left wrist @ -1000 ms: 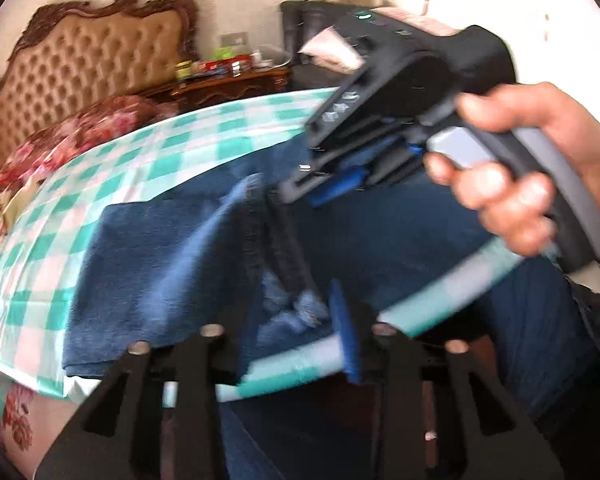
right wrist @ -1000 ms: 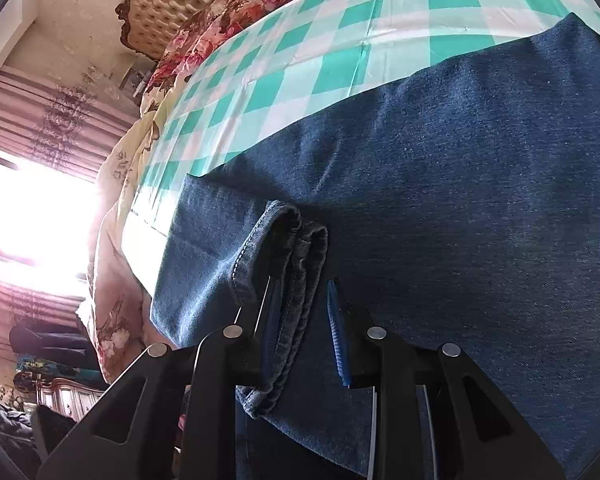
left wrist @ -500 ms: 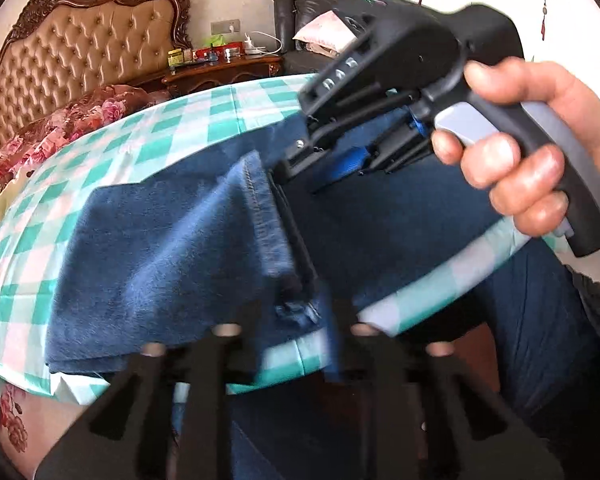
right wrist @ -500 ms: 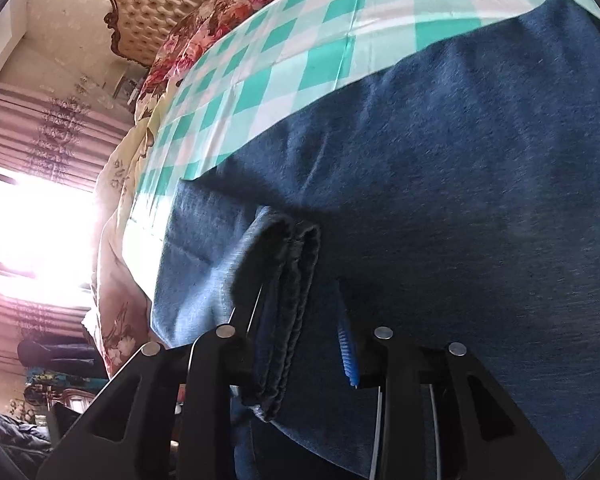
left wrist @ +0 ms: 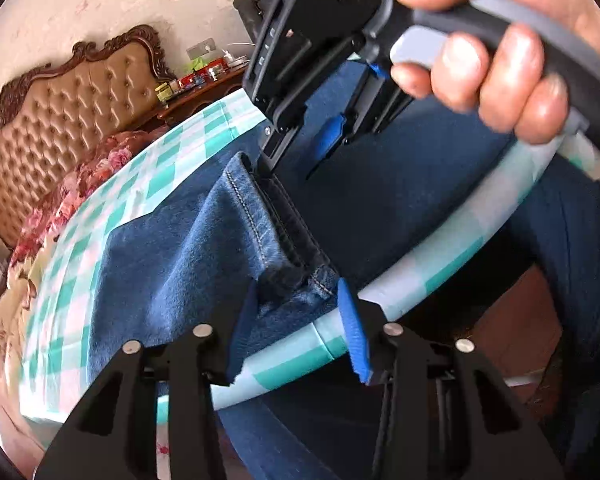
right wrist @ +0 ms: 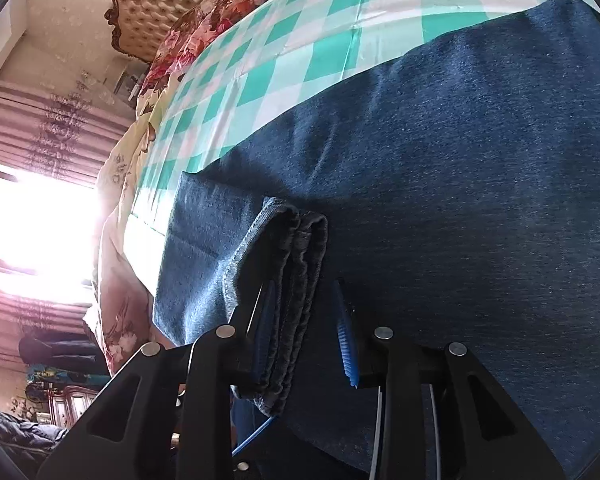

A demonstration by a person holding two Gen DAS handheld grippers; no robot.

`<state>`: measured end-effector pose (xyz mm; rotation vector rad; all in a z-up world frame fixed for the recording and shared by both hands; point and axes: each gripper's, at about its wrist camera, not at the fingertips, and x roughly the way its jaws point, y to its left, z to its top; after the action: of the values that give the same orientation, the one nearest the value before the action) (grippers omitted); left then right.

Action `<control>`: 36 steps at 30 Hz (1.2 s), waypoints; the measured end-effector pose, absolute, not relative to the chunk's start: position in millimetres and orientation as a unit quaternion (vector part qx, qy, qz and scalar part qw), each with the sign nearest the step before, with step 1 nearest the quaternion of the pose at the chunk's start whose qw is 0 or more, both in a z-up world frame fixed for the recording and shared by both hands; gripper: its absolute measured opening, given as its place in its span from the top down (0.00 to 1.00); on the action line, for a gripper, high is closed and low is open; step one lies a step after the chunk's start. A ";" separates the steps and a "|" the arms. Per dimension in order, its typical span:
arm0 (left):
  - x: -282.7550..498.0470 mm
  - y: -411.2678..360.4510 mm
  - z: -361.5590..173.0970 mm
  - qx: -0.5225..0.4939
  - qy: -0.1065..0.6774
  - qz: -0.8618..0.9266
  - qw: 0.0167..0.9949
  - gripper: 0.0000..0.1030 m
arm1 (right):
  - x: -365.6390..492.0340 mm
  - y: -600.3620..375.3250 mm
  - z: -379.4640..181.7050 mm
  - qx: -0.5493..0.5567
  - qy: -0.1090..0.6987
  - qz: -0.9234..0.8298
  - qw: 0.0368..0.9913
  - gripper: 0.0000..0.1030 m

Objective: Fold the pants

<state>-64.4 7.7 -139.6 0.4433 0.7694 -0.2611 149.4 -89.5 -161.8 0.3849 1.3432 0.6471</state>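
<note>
Dark blue jeans point(left wrist: 172, 260) lie folded on a checked cloth, their doubled hem point(left wrist: 268, 216) running away from me. My left gripper point(left wrist: 296, 332) stands open at the near table edge, with the hem's near corner between its blue pads point(left wrist: 352, 336). A hand holds my right gripper point(left wrist: 296, 156) at the hem's far end, jaws apart. In the right wrist view the hem point(right wrist: 296, 264) rests against the left pad point(right wrist: 266, 320). The right gripper point(right wrist: 304, 332) is open, with a gap left to the other pad. The jeans point(right wrist: 460, 160) fill that view.
The green and white checked cloth point(left wrist: 112, 200) covers a rounded table edge point(left wrist: 420, 264). Behind it are flowered bedding point(left wrist: 92, 172), a tufted headboard point(left wrist: 72, 120) and a cluttered bedside table point(left wrist: 196, 80). A person's denim-clad legs point(left wrist: 572, 240) are below the edge. A bright window point(right wrist: 32, 220) glares.
The left gripper has rolled and sunk towards the hem corner, and its jaws have widened. The right gripper stays in place, its pads slightly further apart around the hem.
</note>
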 end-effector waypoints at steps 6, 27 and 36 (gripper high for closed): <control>-58.2 12.5 -139.8 0.204 0.375 -0.138 0.894 0.67 | 152.1 -92.2 -164.9 0.181 0.612 0.293 0.712 0.66; -52.5 40.2 -136.9 0.073 0.393 -0.179 0.899 0.59 | 152.9 -103.2 -165.9 0.210 0.617 0.298 0.698 0.50; -56.8 13.8 -143.7 0.180 0.386 -0.155 0.891 0.75 | 151.5 -106.4 -167.2 0.218 0.620 0.301 0.691 0.49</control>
<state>-56.8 13.8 -143.7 0.3726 0.8009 -0.3226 151.5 -106.4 -167.2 0.4878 1.3856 0.6727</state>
